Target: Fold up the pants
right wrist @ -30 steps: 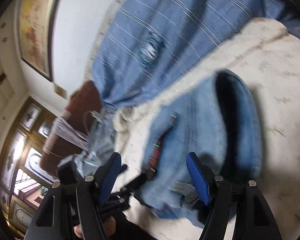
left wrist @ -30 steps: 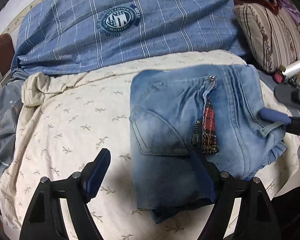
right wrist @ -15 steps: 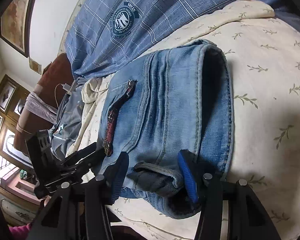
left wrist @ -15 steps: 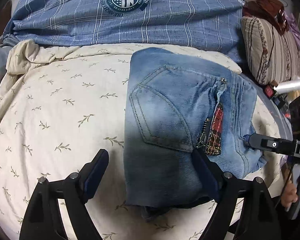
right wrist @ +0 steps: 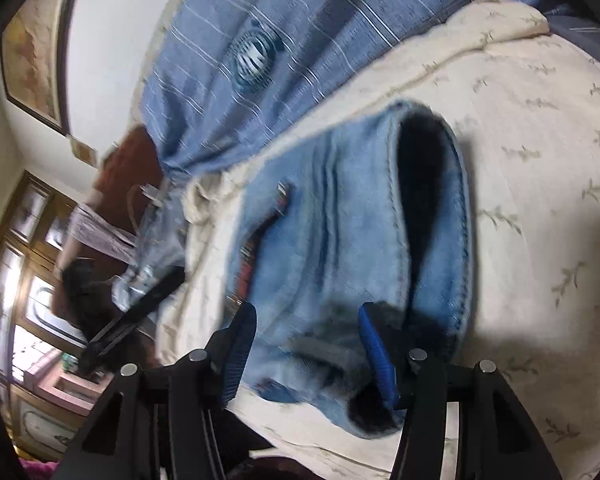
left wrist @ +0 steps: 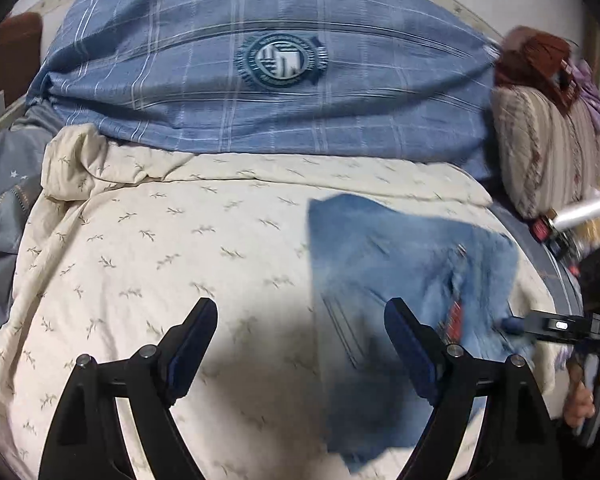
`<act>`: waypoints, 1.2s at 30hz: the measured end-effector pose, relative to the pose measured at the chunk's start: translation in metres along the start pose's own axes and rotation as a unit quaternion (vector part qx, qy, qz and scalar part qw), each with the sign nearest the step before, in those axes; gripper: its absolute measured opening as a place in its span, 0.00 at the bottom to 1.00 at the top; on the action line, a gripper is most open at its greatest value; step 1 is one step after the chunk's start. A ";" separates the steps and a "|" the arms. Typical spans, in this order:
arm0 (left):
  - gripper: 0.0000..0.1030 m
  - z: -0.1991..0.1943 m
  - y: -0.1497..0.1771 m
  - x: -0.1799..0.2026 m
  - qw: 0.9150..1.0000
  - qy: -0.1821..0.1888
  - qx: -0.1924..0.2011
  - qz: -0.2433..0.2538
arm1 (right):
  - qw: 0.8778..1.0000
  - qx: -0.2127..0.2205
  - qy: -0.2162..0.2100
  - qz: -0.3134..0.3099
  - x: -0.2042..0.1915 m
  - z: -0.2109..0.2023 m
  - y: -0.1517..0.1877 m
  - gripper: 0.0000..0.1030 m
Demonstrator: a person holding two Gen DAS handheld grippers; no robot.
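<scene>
We have the pants (left wrist: 384, 280) lying folded on the cream bedspread (left wrist: 172, 240). Our left gripper (left wrist: 300, 344) hangs above it, its 2 fingers apart and empty. Our right gripper (right wrist: 306, 344) has its fingers clamped on the bunched waistband, likely to tidy that end.

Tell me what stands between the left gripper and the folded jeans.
Nothing visible. The left gripper hangs open over bare cream bedspread; the jeans lie just beside it, its near finger over their edge.
</scene>
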State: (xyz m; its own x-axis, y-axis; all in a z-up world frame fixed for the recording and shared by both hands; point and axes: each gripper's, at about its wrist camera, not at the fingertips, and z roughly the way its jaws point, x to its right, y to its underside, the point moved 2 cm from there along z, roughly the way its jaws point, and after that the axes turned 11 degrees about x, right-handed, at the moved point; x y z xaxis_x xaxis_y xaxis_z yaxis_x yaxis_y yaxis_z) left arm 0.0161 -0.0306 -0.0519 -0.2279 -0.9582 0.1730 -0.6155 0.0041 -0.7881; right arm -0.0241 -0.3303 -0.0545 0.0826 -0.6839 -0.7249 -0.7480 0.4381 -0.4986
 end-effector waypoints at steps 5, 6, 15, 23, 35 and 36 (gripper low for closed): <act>0.83 0.037 -0.017 0.001 1.000 -0.005 -0.009 -0.024 | 0.997 0.081 0.000 -0.009 -0.010 -0.006 -0.023 0.55; 0.83 0.044 -0.019 0.003 1.000 -0.003 -0.012 -0.028 | 0.996 0.094 0.003 -0.007 -0.009 -0.005 -0.028 0.55; 0.84 0.090 -0.023 0.019 0.999 -0.012 -0.045 -0.012 | 0.992 0.109 0.060 0.005 0.004 0.025 -0.053 0.58; 0.87 0.110 -0.013 0.010 0.997 -0.020 -0.070 -0.029 | 0.993 0.049 0.110 0.007 0.026 0.060 -0.055 0.58; 0.87 0.089 -0.013 0.015 0.997 -0.071 -0.035 0.008 | 0.985 0.051 0.157 -0.052 0.009 0.061 -0.045 0.58; 0.87 0.085 -0.014 0.015 0.996 -0.080 -0.030 0.013 | 0.985 0.053 0.156 -0.053 0.006 0.057 -0.043 0.58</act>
State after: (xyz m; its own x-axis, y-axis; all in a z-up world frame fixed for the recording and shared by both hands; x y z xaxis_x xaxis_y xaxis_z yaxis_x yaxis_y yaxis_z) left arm 0.0857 -0.0692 -0.0890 -0.1243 -0.9908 0.0529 -0.6559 0.0421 -0.7537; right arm 0.0462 -0.3195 -0.0646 -0.0632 -0.8677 -0.4930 -0.6717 0.4023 -0.6220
